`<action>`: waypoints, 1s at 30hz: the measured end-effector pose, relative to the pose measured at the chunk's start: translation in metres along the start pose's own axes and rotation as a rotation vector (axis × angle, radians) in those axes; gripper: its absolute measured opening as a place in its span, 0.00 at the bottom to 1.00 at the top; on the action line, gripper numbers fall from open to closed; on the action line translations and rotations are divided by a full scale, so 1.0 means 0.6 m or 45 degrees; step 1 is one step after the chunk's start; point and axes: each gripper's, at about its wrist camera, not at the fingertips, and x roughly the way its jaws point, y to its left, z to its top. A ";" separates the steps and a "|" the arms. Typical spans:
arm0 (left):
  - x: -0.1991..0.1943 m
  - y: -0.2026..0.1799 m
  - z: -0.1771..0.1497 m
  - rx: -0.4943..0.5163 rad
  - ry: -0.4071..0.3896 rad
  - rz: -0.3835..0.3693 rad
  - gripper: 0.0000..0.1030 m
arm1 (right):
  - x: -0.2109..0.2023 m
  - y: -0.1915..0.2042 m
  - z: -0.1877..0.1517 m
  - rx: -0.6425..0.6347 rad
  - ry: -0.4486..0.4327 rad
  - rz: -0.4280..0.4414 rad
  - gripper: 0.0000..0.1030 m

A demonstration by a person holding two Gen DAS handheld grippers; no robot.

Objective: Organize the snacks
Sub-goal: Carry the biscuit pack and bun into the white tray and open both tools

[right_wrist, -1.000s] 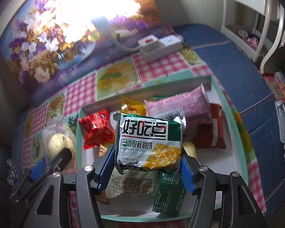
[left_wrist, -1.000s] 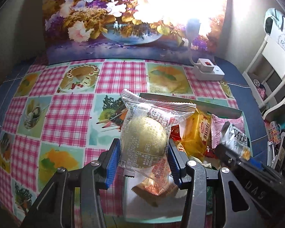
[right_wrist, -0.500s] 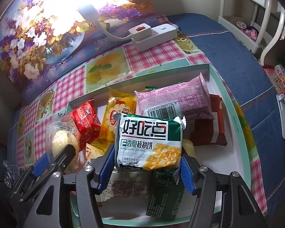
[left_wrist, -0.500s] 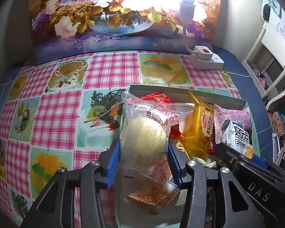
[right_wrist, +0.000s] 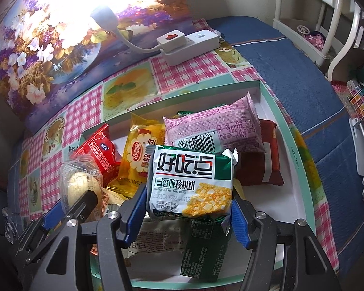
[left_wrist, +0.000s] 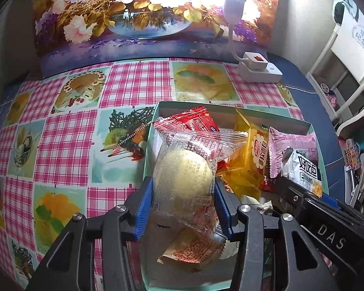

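My left gripper (left_wrist: 184, 202) is shut on a clear-wrapped round yellow cake (left_wrist: 184, 179) and holds it over the left end of the teal snack box (left_wrist: 288, 117). My right gripper (right_wrist: 188, 214) is shut on a green-and-white walnut biscuit pack (right_wrist: 190, 180) above the box's middle (right_wrist: 301, 169). In the box lie a red packet (right_wrist: 100, 152), a yellow bread pack (right_wrist: 139, 157), a pink packet (right_wrist: 216, 128), a dark red packet (right_wrist: 262, 167) and a green packet (right_wrist: 201, 249). The cake also shows in the right wrist view (right_wrist: 81, 186), the biscuit pack in the left one (left_wrist: 305, 167).
The box rests on a pink checked tablecloth (left_wrist: 68, 140). A white power strip (right_wrist: 189, 42) with a bright lamp (right_wrist: 102, 15) stands behind it, before a flower painting (left_wrist: 133, 12). White shelving (right_wrist: 322, 12) and clutter stand at the right, past a blue cloth (right_wrist: 291, 65).
Both grippers moved forward and lower over the box with their packets still held; the cake now hangs over the box's left end instead of the tablecloth.
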 end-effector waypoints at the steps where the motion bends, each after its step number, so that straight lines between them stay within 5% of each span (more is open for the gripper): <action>1: 0.000 0.000 0.000 -0.002 0.002 0.000 0.49 | 0.000 0.000 0.000 0.000 0.000 0.001 0.64; 8: -0.001 0.011 0.002 -0.041 0.015 0.012 0.63 | -0.002 -0.002 0.002 0.005 -0.006 0.003 0.64; 18: -0.026 0.020 0.012 -0.084 -0.015 -0.039 0.67 | -0.026 0.000 0.008 0.000 -0.057 0.023 0.65; 30: -0.042 0.038 0.012 -0.124 -0.023 0.026 0.68 | -0.034 0.000 0.009 -0.004 -0.076 0.030 0.65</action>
